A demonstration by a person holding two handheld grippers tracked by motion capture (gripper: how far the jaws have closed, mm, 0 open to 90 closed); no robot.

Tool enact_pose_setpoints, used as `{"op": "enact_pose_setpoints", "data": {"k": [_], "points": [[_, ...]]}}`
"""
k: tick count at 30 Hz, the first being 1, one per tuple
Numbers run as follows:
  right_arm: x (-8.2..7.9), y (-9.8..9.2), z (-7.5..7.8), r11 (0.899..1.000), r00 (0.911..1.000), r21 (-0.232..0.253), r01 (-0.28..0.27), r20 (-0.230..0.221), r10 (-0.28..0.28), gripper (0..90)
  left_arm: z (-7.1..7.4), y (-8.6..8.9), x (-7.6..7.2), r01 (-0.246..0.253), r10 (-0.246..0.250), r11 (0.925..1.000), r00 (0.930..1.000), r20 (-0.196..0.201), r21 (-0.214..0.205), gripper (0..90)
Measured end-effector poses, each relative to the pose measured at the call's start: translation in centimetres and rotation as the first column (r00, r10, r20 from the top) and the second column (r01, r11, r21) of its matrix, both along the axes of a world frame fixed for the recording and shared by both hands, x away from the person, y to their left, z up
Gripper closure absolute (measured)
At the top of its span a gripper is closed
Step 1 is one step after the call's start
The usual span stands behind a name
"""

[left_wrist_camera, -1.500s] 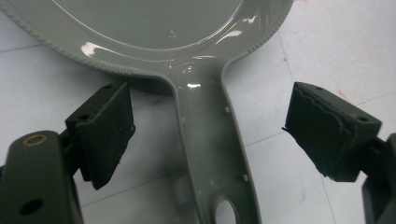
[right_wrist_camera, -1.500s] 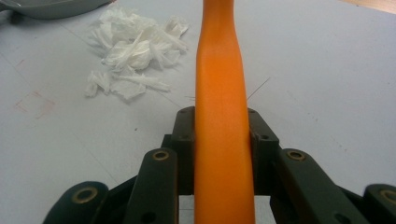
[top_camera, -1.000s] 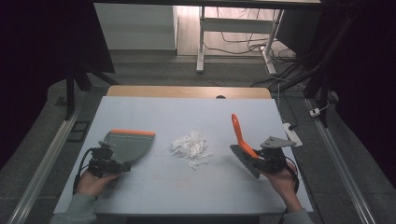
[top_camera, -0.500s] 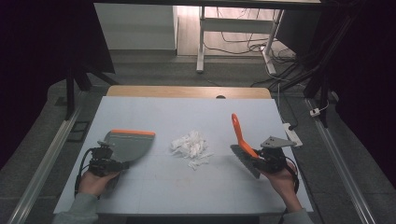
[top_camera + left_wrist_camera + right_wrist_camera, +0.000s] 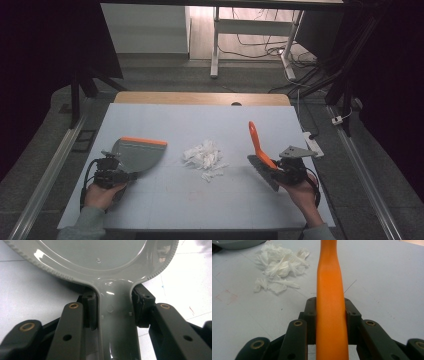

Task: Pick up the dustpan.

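Note:
A grey dustpan (image 5: 139, 152) with an orange lip lies on the white table at the left. My left gripper (image 5: 117, 175) has just been closing and is now shut on its handle. In the left gripper view the pads press both sides of the dustpan (image 5: 100, 255) handle, with my left gripper (image 5: 113, 307) below the pan. At the right, my right gripper (image 5: 272, 170) is shut on an orange-handled brush (image 5: 256, 142) that points away from me. The brush handle (image 5: 329, 277) runs up between the jaws of my right gripper (image 5: 329, 312). A pile of white paper scraps (image 5: 204, 156) lies between the two tools.
The white table top (image 5: 200, 117) ends in a wooden strip at the far side. A white power strip (image 5: 312, 142) lies at its right edge. The scraps (image 5: 279, 265) lie ahead and left of the brush, and a dustpan corner (image 5: 234, 243) sits beyond them.
Nothing has visibly shifted in the high view: both hands, the dustpan, the brush and the scraps stay where they were.

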State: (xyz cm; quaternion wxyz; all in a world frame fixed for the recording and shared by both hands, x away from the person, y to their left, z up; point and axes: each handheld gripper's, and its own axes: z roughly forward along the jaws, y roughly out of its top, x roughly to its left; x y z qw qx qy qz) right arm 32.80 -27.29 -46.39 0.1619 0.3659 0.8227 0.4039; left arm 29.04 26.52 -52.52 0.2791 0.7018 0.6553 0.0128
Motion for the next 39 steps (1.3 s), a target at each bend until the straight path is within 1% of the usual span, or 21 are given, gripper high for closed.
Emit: {"op": "enact_pose_setpoints", "data": {"k": [4,11,13,15,16,17,25,27,28,30,32,34,36,39], "points": [[0.0,0.0,0.0,1.0,1.0,0.001,0.0,0.001,0.0,70.2,0.0,0.0,0.0,-0.003,0.003,1.0,1.0,0.005,0.004,61.2],[0.0,-0.1,0.0,1.0,1.0,0.002,0.002,0.003,-0.002,70.3,0.0,0.0,-0.1,-0.004,0.004,0.9999,0.9997,0.024,0.013,61.4],[0.0,-0.1,0.1,1.0,1.0,0.003,0.002,0.006,-0.002,70.3,0.2,0.0,-0.2,-0.005,0.005,0.9999,0.9992,0.04,0.015,61.4],[0.0,-0.1,0.1,1.0,1.0,0.004,0.001,0.006,-0.001,70.3,0.2,0.1,-0.2,-0.005,0.005,0.9999,0.9989,0.046,0.013,61.4],[-0.1,-0.1,0.1,1.0,1.0,0.003,0.001,0.007,-0.001,70.3,0.3,0.1,-0.3,-0.004,0.003,0.9999,0.9984,0.057,0.012,61.5],[-0.1,-0.1,0.1,1.0,1.0,0.003,0.001,0.007,-0.001,70.3,0.3,0.1,-0.3,-0.004,0.003,0.9999,0.9984,0.057,0.012,61.5],[-0.1,-0.1,0.1,1.0,0.9999,0.006,-0.001,0.013,0.001,70.2,0.6,0.4,-0.5,0.003,-0.004,1.0,0.9954,0.096,0.003,61.4],[-0.1,-0.1,0.2,1.0,0.9999,0.008,-0.001,0.014,0.001,70.3,0.8,0.5,-0.6,0.012,-0.012,0.9999,0.9936,0.112,0.002,61.4],[-0.1,-0.2,0.2,1.0,0.9999,0.009,0.0,0.014,0.0,70.3,0.8,0.5,-0.6,0.012,-0.012,0.9999,0.9936,0.112,0.002,61.4],[-0.1,-0.2,0.2,1.0,0.9999,0.011,0.004,0.017,-0.004,70.3,0.9,0.7,-0.7,0.011,-0.011,0.9999,0.9917,0.128,0.0,61.4],[-0.1,-0.2,0.3,1.0,0.9998,0.013,0.005,0.019,-0.005,70.3,1.1,0.8,-0.7,0.017,-0.016,0.9998,0.9898,0.142,-0.007,61.4],[-0.2,-0.3,0.3,1.0,0.9998,0.014,0.005,0.021,-0.005,70.3,1.2,0.9,-0.8,0.033,-0.03,0.9994,0.9852,0.169,-0.011,61.4],[-0.2,-0.3,0.3,1.0,0.9998,0.016,0.005,0.021,-0.005,70.3,1.4,1.1,-0.9,0.043,-0.039,0.9989,0.9836,0.176,-0.018,61.4],[-0.2,-0.2,0.3,1.0,0.9997,0.015,0.005,0.022,-0.006,70.3,1.5,1.2,-0.9,0.06,-0.056,0.9981,0.9786,0.198,-0.014,61.4]]}}
